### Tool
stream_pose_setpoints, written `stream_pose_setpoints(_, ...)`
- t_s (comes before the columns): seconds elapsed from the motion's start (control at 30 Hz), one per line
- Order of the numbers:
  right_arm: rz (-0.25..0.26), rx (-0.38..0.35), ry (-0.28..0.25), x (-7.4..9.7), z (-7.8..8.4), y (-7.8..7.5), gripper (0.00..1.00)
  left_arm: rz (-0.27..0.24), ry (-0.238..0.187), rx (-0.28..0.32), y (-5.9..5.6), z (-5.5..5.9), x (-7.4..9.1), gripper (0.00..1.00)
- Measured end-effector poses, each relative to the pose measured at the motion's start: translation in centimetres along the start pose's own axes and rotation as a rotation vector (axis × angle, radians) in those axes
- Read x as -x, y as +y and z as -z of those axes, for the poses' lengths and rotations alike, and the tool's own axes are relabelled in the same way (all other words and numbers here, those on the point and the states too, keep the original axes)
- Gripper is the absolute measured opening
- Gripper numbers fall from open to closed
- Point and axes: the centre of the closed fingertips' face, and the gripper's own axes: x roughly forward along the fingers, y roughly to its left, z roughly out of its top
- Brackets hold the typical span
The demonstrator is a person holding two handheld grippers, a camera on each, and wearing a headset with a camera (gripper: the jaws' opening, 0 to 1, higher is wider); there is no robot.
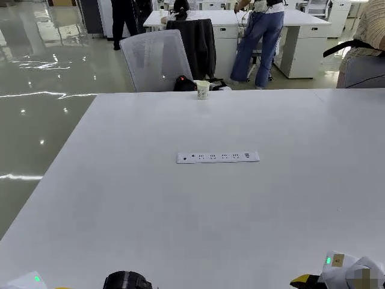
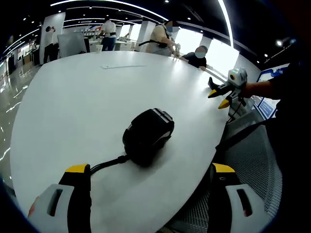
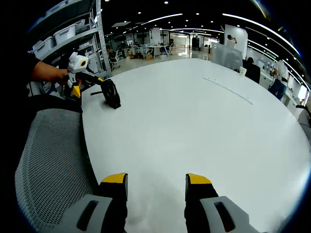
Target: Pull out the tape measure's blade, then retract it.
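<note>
A black tape measure (image 2: 148, 135) lies on the white table (image 2: 87, 92) near its front edge, with a black strap trailing toward my left jaw. My left gripper (image 2: 150, 169) is open, its yellow-tipped jaws wide apart just short of the case. In the head view the tape measure (image 1: 126, 281) sits at the bottom edge, between the left gripper (image 1: 25, 282) and the right gripper (image 1: 305, 280). My right gripper (image 3: 156, 180) is open over bare table, with nothing between its jaws. From there the tape measure (image 3: 111, 93) stands far off to the left, beside the left gripper (image 3: 77, 73).
A white power strip (image 1: 218, 157) lies mid-table. A paper cup (image 1: 203, 89) stands at the far edge by a grey chair (image 1: 157, 59). People stand at desks beyond. A mesh chair seat (image 3: 53, 155) lies below the table's near edge.
</note>
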Motion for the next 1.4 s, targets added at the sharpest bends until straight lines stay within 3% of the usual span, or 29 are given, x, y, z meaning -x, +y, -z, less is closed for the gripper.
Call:
stream_pose_setpoints(0.3,0.016,0.012,-0.008,1.5,1.8,-0.5,0.59,-0.012,-0.013,-0.001,1.0,-0.7,1.1,0.99)
stream_pose_setpoints(0.5,0.023,0.008,-0.003,2.2,2.6,-0.9,0.68,-0.001,-0.012,0.016,0.3,-0.8,1.8,0.99)
stream_pose_setpoints(0.53,0.025,0.009,-0.002,2.3,2.7,-1.0,0.70,-0.006,-0.013,0.014,0.2,-0.8,1.8,0.99)
stream_pose_setpoints(0.57,0.030,0.011,-0.005,2.5,2.8,-1.2,0.72,-0.049,-0.016,-0.007,0.9,-0.8,2.0,0.99)
stream_pose_setpoints(0.9,0.045,-0.034,-0.033,4.0,3.5,-2.6,0.99,-0.052,-0.002,0.023,1.2,-0.1,2.7,0.99)
stream_pose_setpoints(1.1,0.051,-0.007,-0.019,4.5,4.5,-2.7,0.99,-0.048,0.002,0.020,1.2,-0.3,2.8,0.99)
stream_pose_setpoints(1.4,0.051,-0.031,-0.017,4.7,5.1,-2.3,0.99,-0.038,0.020,0.019,1.3,-0.2,2.6,0.99)
